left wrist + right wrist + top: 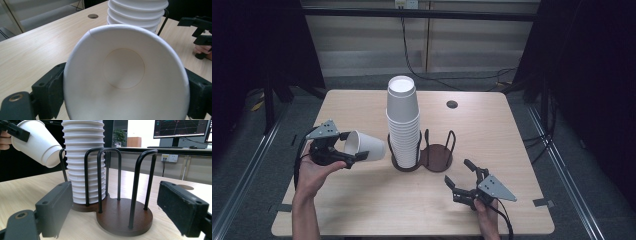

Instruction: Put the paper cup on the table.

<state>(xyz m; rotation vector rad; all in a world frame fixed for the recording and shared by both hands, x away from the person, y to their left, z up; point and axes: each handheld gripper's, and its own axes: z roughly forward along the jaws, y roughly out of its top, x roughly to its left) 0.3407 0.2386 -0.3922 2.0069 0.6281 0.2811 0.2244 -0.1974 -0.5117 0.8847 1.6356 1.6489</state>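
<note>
A tall stack of white paper cups (402, 120) stands upside down in the left bay of a dark two-bay wire holder (436, 156); its right bay holds nothing. My left gripper (354, 152) is shut on a single white cup (364, 145), held on its side left of the stack, above the table. In the left gripper view that cup (125, 75) has its mouth toward the camera and the stack (137, 12) stands behind it. My right gripper (459, 175) hovers open at the front right, jaws toward the holder (122, 217). The right gripper view also has the stack (83, 160) and the held cup (37, 142).
The wooden table (362, 200) has a round cable hole (452, 104) behind the holder. Dark curtains flank the table and cables run along the floor at the back. Bare tabletop lies along the front edge between the two hands.
</note>
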